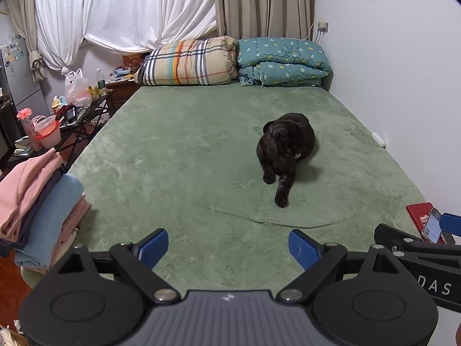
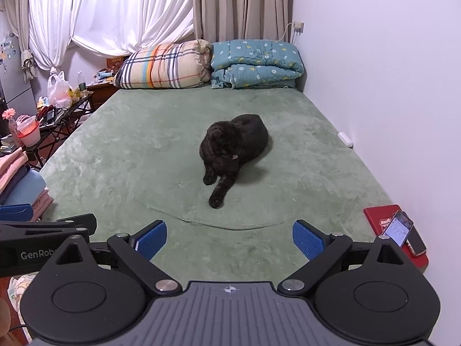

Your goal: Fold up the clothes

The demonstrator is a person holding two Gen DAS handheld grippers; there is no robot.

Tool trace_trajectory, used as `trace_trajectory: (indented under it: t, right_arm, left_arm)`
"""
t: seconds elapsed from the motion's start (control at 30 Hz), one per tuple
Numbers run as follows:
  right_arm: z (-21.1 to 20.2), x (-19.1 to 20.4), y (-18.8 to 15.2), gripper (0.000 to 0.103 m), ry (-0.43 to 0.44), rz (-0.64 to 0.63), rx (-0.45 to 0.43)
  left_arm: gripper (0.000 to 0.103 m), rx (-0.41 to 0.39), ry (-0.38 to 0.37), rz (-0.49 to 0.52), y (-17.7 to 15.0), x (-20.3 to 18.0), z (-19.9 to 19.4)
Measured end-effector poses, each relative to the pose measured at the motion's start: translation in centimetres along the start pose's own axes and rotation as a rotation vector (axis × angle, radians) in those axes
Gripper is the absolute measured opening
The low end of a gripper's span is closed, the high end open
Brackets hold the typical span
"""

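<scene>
A stack of folded clothes [image 1: 34, 201], pink, dark blue and light blue, sits at the bed's near left corner; it also shows in the right wrist view [image 2: 20, 181]. My left gripper [image 1: 229, 248] is open and empty, held above the near end of the green bed [image 1: 178, 150]. My right gripper [image 2: 230, 240] is open and empty beside it, also over the bed's near end [image 2: 115, 155]. Each gripper's arm shows at the edge of the other's view. No unfolded garment lies on the bed.
A black cat [image 1: 285, 150] lies mid-bed, one paw stretched toward me; it also shows in the right wrist view [image 2: 230, 147]. A red box [image 2: 383, 225] with two phones [image 2: 399, 227] sits at the near right edge by the wall. Folded quilts [image 1: 236, 60] line the far end. A cluttered side table [image 1: 72, 115] stands left.
</scene>
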State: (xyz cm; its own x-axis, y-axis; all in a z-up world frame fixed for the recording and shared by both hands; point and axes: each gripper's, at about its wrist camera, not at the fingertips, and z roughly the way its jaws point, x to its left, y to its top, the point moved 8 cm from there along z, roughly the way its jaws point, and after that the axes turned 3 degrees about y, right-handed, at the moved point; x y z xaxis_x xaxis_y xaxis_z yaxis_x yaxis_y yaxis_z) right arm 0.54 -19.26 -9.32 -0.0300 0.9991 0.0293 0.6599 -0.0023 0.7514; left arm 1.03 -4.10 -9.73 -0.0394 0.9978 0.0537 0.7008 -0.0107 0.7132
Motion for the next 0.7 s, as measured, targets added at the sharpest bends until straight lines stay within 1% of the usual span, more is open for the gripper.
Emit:
trace_trajectory:
  t: [0.17,0.7]
  right_arm:
    - [-0.29,0.25,-0.54,0.095,-0.004,-0.001,0.002]
    - [-0.26,0.40,-0.47,0.095,-0.009,-0.008,0.006]
  left_arm:
    - [0.091,0.004,0.000,-0.002,-0.10,0.04,0.02]
    - [0.091,0.016,0.005,-0.012,-0.40,0.33,0.18]
